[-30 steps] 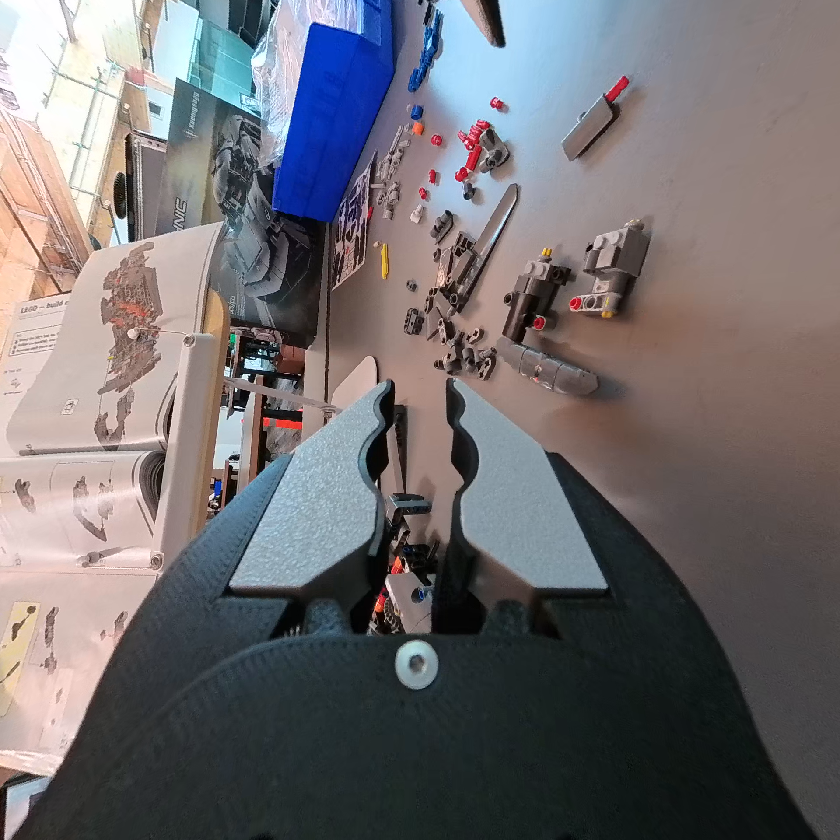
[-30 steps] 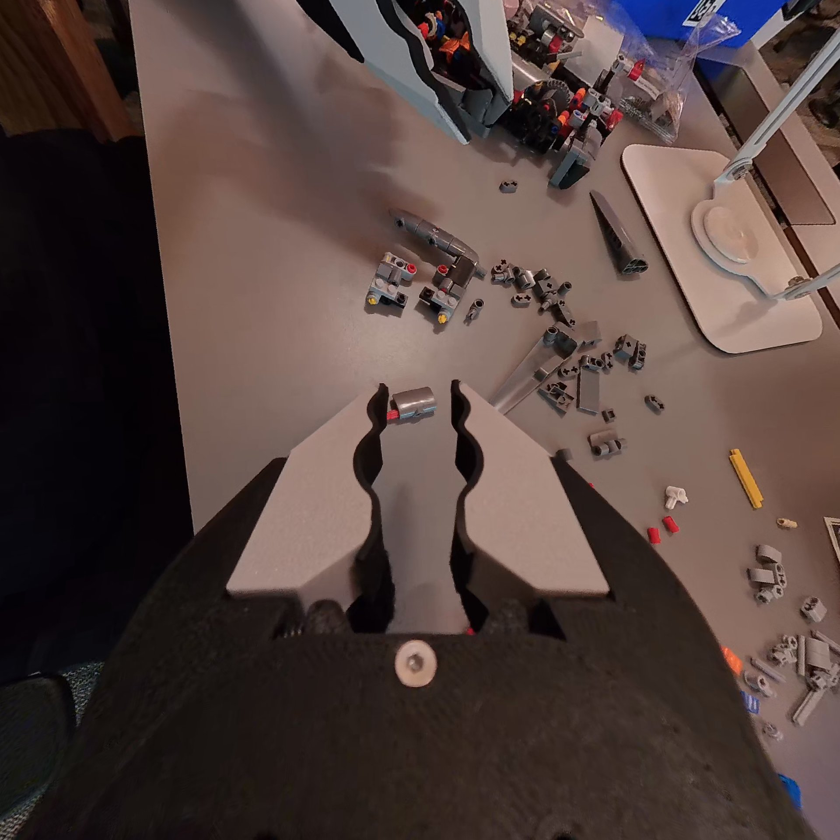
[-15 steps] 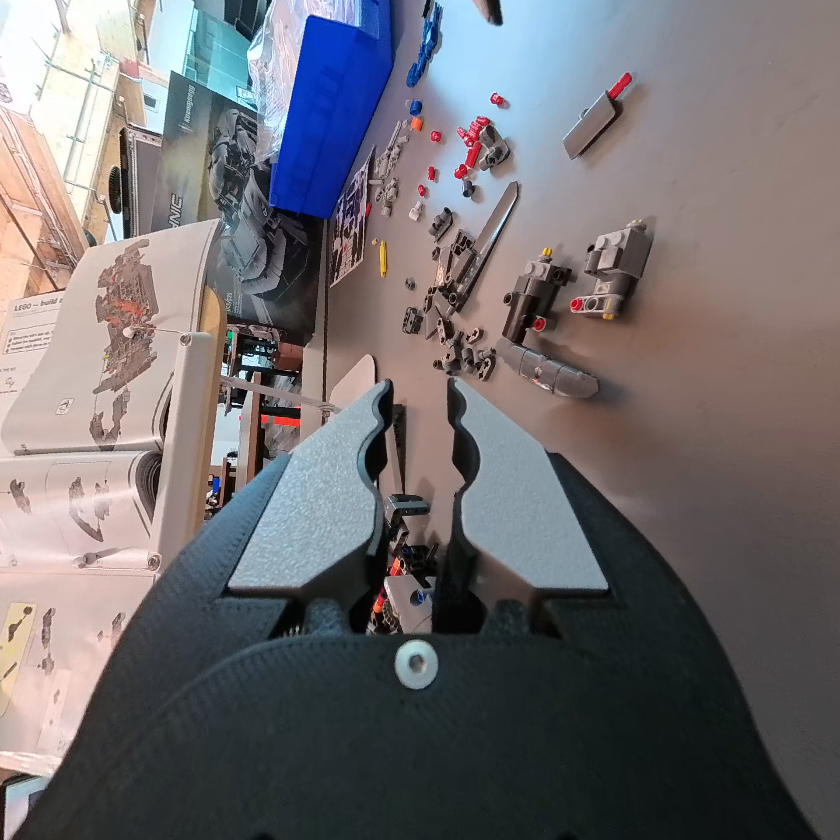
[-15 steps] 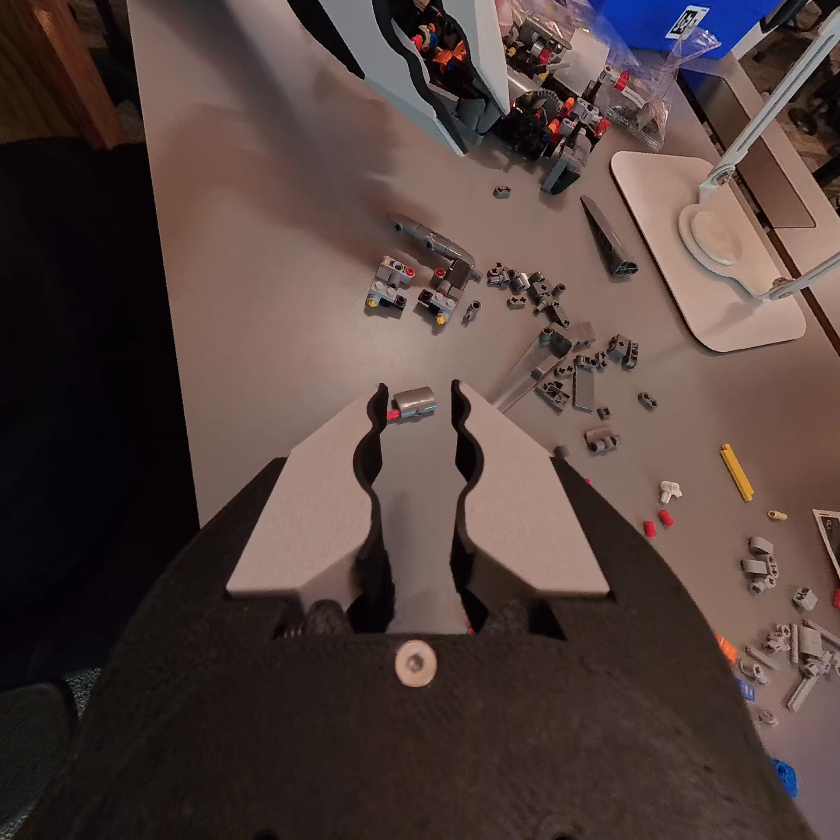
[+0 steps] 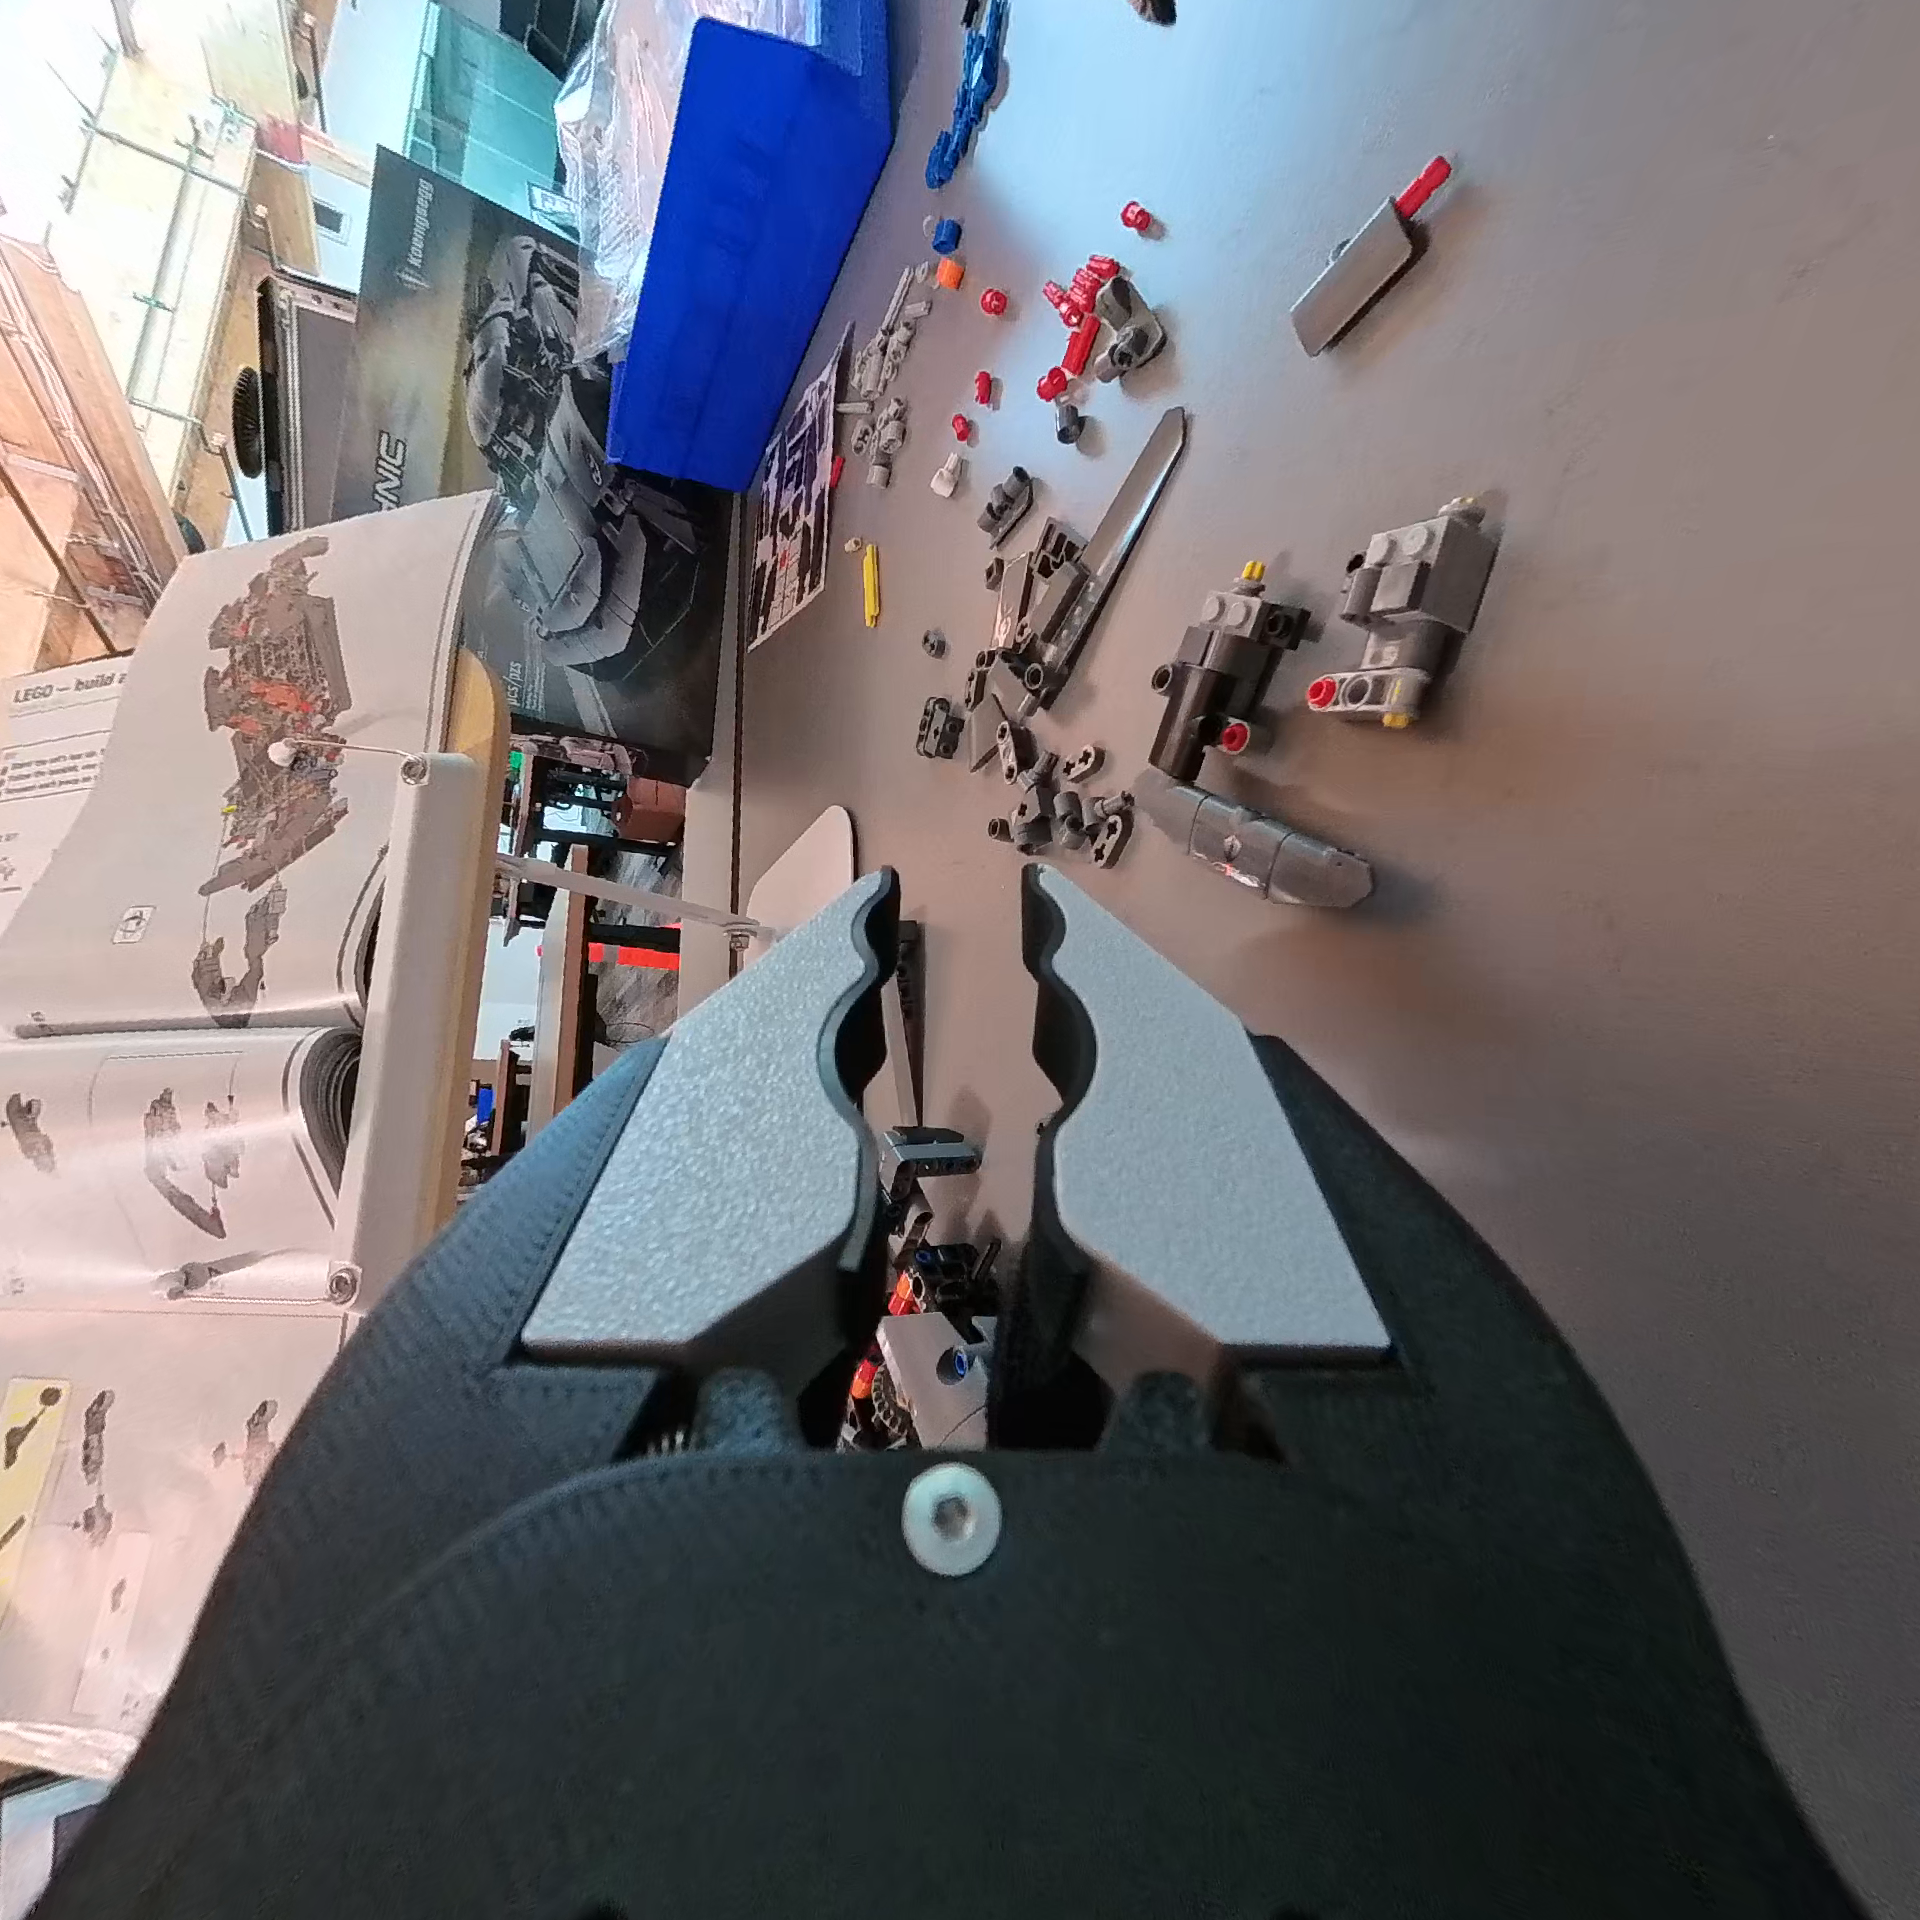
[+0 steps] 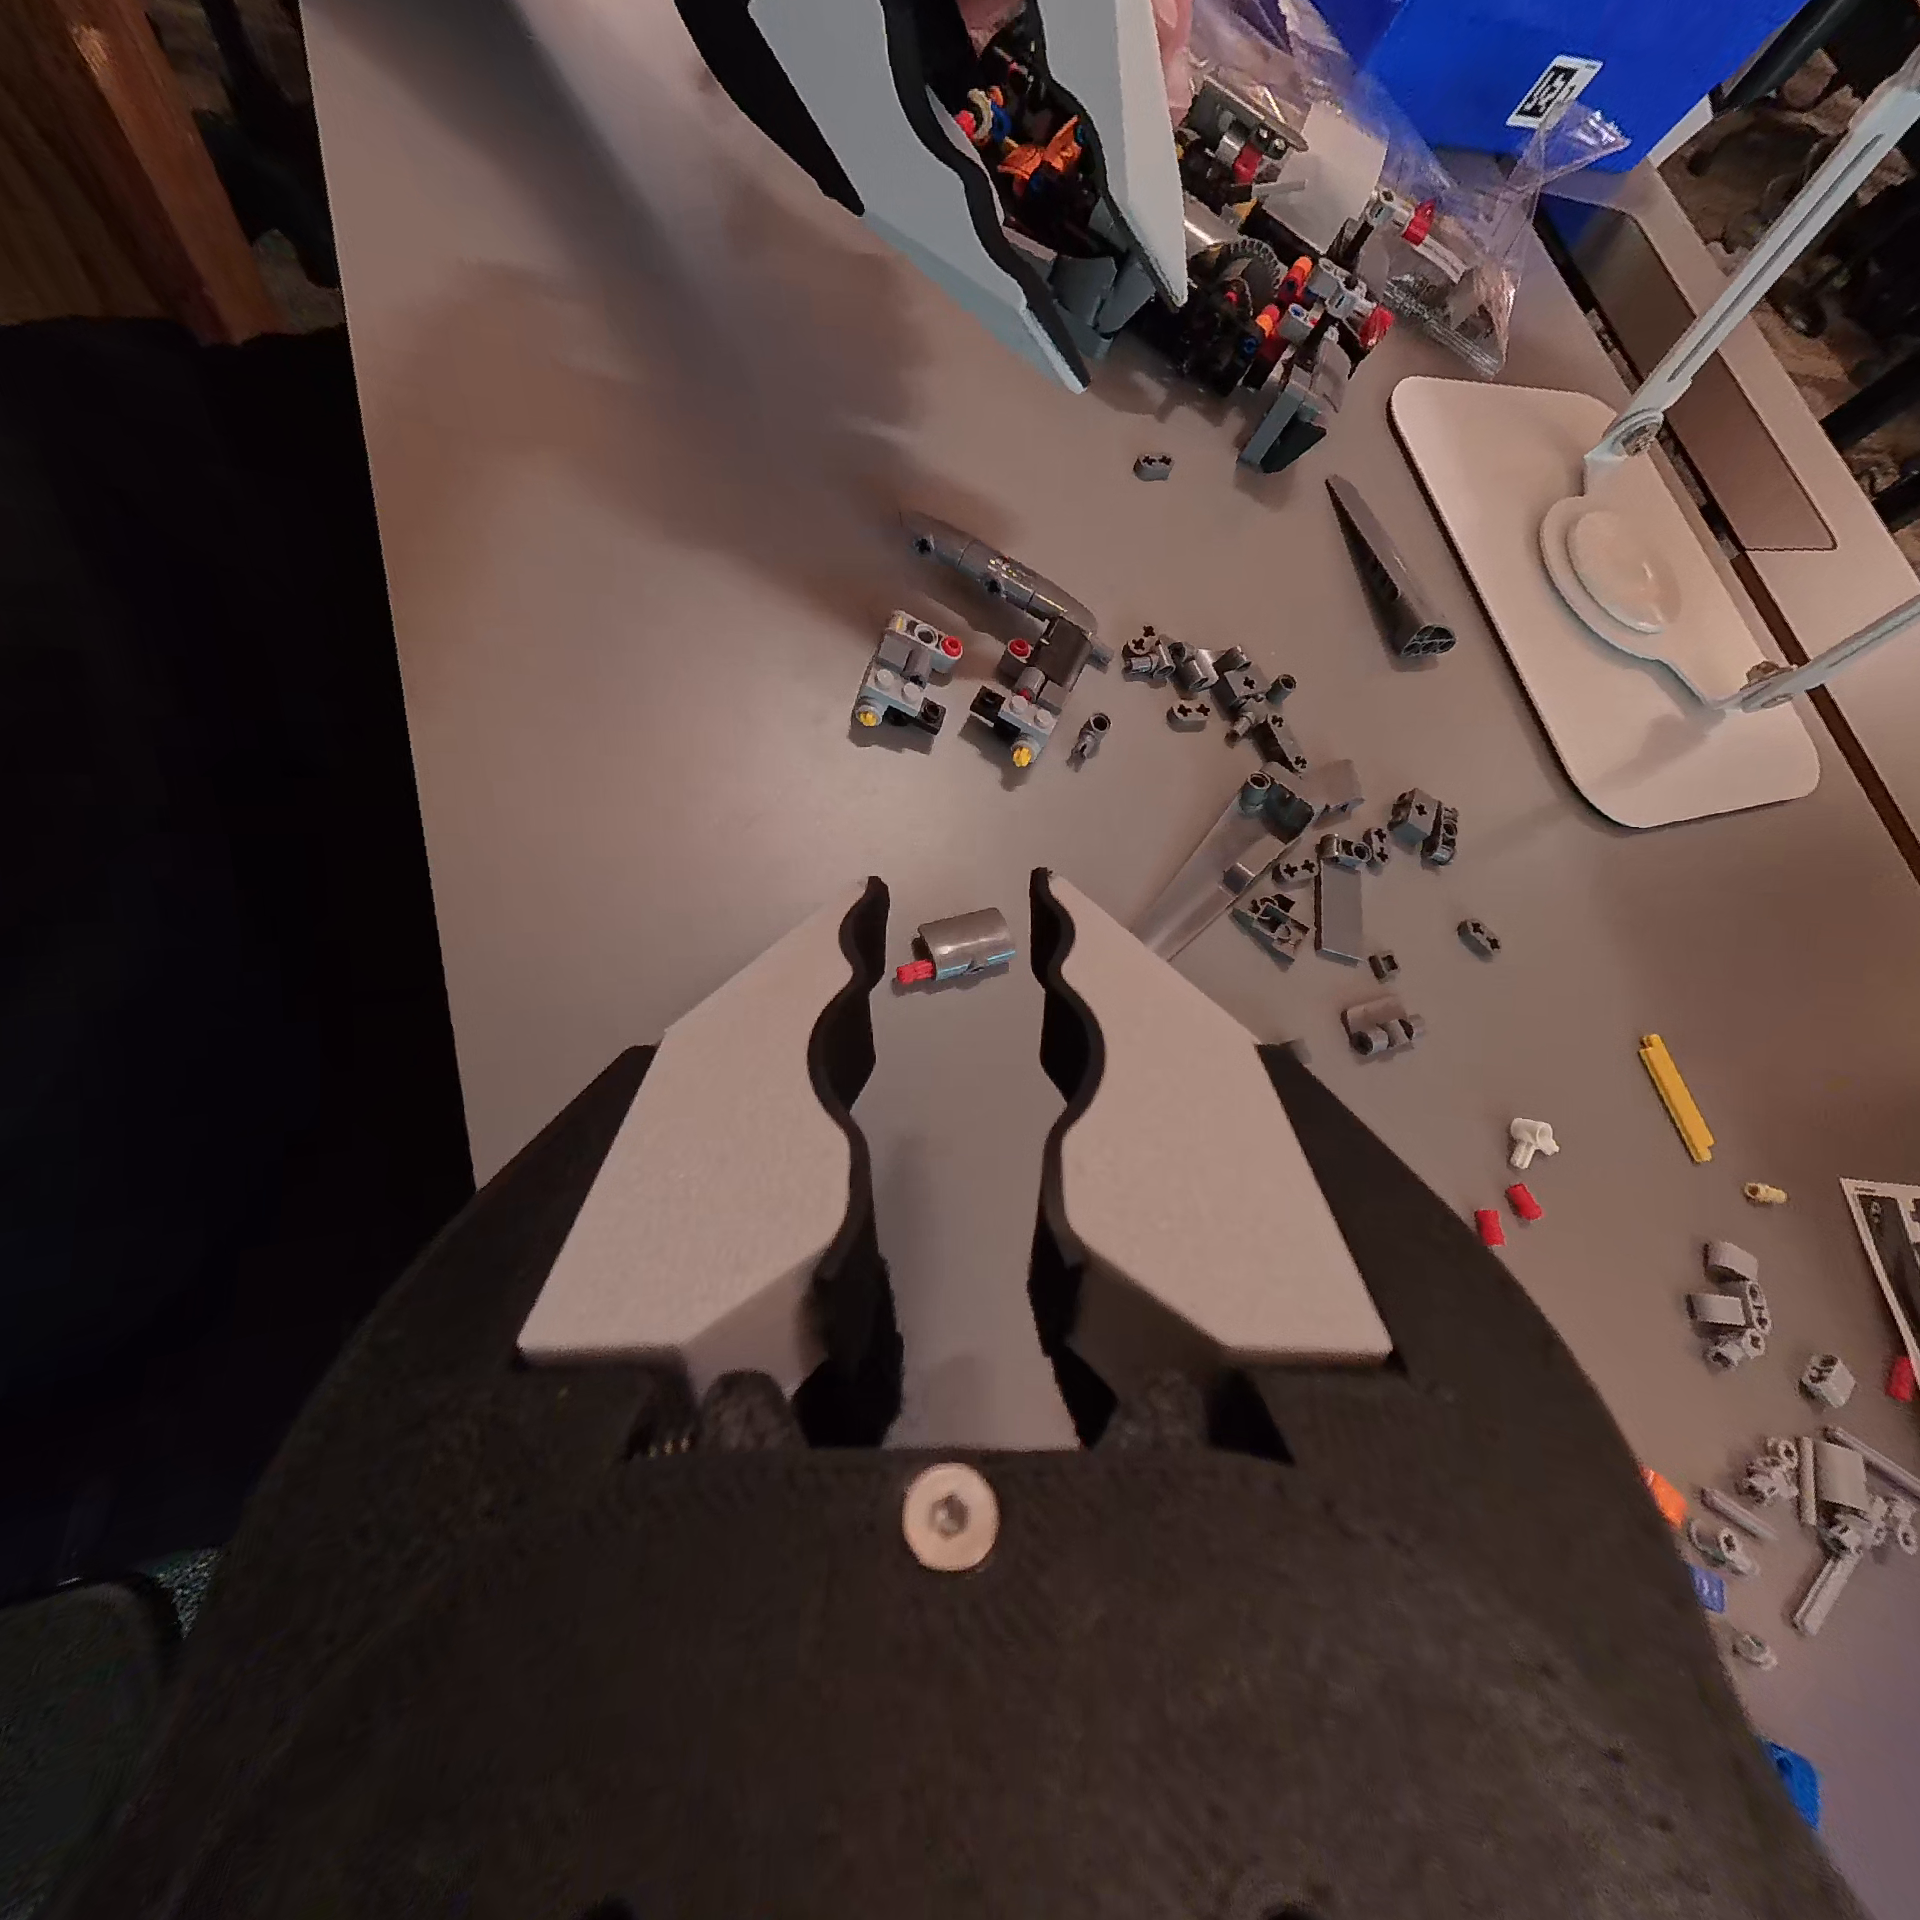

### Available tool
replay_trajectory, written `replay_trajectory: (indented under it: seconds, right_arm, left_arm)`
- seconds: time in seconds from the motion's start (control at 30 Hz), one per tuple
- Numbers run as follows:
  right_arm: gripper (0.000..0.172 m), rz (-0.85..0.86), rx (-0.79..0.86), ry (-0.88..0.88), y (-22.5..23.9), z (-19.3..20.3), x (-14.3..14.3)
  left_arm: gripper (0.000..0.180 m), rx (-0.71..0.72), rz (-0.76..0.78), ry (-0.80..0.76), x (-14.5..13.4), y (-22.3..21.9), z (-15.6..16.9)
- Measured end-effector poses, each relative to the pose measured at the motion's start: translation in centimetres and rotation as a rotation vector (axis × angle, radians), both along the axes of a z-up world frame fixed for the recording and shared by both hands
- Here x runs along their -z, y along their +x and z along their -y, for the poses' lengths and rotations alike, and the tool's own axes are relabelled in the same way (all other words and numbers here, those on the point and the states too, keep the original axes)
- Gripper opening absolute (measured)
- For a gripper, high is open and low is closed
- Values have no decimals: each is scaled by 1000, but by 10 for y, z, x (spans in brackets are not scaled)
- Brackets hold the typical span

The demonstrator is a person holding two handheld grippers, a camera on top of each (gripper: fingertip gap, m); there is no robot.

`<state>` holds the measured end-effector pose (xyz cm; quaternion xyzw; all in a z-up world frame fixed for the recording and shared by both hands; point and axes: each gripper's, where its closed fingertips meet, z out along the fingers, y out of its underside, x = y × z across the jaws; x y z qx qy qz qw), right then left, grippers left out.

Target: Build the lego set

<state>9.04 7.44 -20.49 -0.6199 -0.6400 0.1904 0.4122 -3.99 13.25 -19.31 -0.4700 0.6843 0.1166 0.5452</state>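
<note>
Clear bag (image 6: 1455, 260) beside blue bin (image 6: 1507, 83) seemingly holds small bricks.

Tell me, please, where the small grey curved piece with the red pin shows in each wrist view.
Left wrist view: the grey curved piece lies at the upper right, far out on the table, apart from the other bricks.
Right wrist view: it lies at the centre, on the table between the tips of the open right claw, touching neither.
Shared landmark: the yellow bar, upper middle in the left view, far right in the right view.
</note>
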Motion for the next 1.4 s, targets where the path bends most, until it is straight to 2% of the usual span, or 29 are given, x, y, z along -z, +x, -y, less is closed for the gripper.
replay_trajectory:
  seconds: [0.83,1.07,1.27,1.4]
  right_arm:
    - [30,30,83,25,11,11,3]
    - [29,102,54,48,-8,18,16]
    - [29,134,15,52,-39,20,26]
    - [30,145,3,60,-60,15,29]
  left_arm:
    - [20,-12,-5,-18,1,-3,-6]
    - [14,17,-84,-94,21,1,4]
    - [13,17,-188,-199,45,-2,14]
    - [13,20,-211,-216,51,-3,16]
